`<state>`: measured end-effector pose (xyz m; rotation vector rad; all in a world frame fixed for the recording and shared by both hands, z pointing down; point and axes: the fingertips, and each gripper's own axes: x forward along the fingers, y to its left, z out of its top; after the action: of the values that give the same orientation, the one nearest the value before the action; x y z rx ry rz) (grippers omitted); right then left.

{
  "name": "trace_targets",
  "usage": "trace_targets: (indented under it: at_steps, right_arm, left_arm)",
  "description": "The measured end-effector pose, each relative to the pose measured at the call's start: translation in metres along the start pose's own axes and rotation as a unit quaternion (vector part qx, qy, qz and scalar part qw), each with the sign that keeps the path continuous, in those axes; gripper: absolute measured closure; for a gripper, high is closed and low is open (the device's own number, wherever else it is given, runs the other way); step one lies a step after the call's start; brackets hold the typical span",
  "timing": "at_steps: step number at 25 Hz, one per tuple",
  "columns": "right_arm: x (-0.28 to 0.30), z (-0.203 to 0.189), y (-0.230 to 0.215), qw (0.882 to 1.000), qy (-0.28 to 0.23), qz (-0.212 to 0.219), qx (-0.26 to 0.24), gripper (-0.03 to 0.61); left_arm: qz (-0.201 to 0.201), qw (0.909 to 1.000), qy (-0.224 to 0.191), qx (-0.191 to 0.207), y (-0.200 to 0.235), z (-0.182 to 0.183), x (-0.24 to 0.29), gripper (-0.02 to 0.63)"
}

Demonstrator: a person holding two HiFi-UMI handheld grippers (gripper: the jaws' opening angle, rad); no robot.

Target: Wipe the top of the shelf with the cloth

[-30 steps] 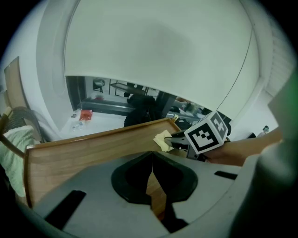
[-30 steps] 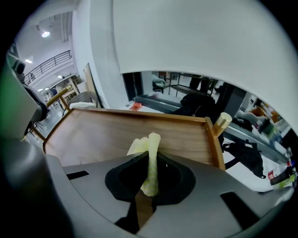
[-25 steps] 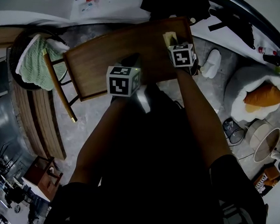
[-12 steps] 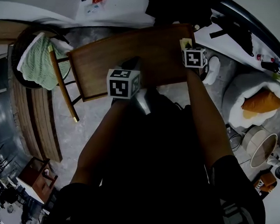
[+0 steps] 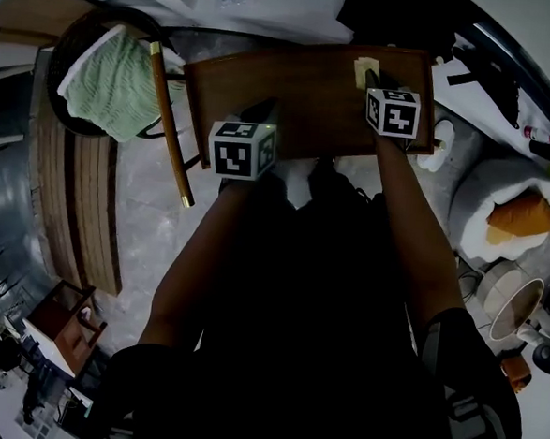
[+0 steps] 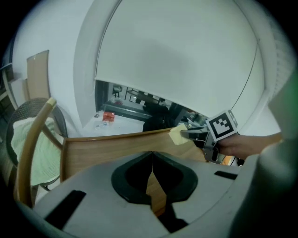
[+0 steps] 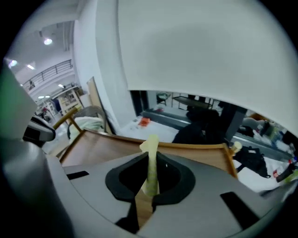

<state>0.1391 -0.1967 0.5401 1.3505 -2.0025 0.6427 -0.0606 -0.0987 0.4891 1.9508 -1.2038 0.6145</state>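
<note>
Right gripper (image 7: 149, 185) has its fingers clamped tight on the pale yellow cloth (image 5: 363, 71), out at the far right of the wooden shelf (image 5: 293, 88) top; left gripper (image 6: 151, 180) hovers over the near edge, fingers closed together, nothing between them

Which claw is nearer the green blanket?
Left. The left claw is midway along the shelf, nearer the green blanket; the right claw, gripping the cloth, is farther right.

Cloth (image 5: 364, 72) at far right of the shelf top (image 5: 298, 98); chair (image 5: 81, 33) to its left.
</note>
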Motion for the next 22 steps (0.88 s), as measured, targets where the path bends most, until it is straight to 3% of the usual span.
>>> trace_targets:
  at_steps: [5,12,15,22]
  right_arm:
    - [0.026,-0.003,0.148,0.993,0.002,0.12,0.007,0.535]
    - [0.054,-0.025,0.315,0.973,0.042,0.229,0.002,0.535]
    - [0.063,-0.038,0.361,0.966,0.068,0.25,0.004,0.535]
    - [0.087,-0.056,0.403,0.964,0.091,0.232,-0.093,0.535]
  left_arm:
    - [0.026,0.9996,-0.002,0.004,0.058,-0.006,-0.054,0.6]
    - [0.057,0.9983,-0.002,-0.01,0.123,-0.028,-0.106,0.6]
    - [0.053,0.9985,-0.004,-0.012,0.134,-0.037,-0.118,0.6]
    - [0.03,0.9995,0.001,-0.01,0.142,-0.054,-0.127,0.6]
